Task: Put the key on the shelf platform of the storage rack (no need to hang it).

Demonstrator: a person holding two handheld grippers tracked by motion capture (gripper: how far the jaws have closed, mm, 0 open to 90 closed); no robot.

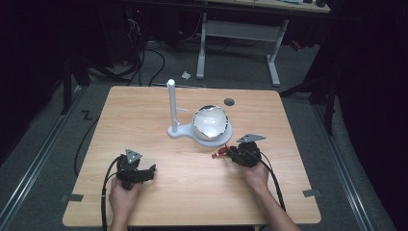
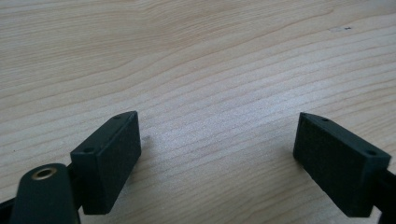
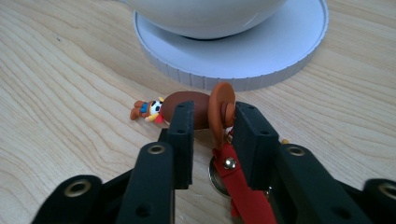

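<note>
**Right gripper clamps a small keychain figure beside the white stand**

The wooden table (image 1: 144,110) carries everything, its far edge toward a dim room with a desk frame and cables on the floor. A small dark round spot (image 1: 229,102) sits in the tabletop near the far edge, right of centre.

Near the middle of the table stands a white stand (image 1: 185,131): a flat base with a tall upright post (image 1: 172,103) at its left end and a round ribbed disc (image 3: 261,60) at its right end. A white bowl (image 1: 210,122) rests on that disc.

The left gripper (image 2: 217,154) sits near the near-left part of the table, held in the person's left hand (image 1: 123,199). Its jaws are spread wide over bare wood, with nothing between them.

The right gripper (image 3: 212,140) lies toward the near-right part of the table, just in front of the disc, held in the person's right hand (image 1: 256,175). Its jaws are clenched on a small brown cartoon-figure keychain (image 3: 187,109). The figure lies on the tabletop, its head pointing away to the left in the right gripper view, close to the disc's rim but apart from it. An orange curled part (image 3: 219,105) and a red strap (image 3: 238,186) with a metal rivet run back between the jaws.
</note>
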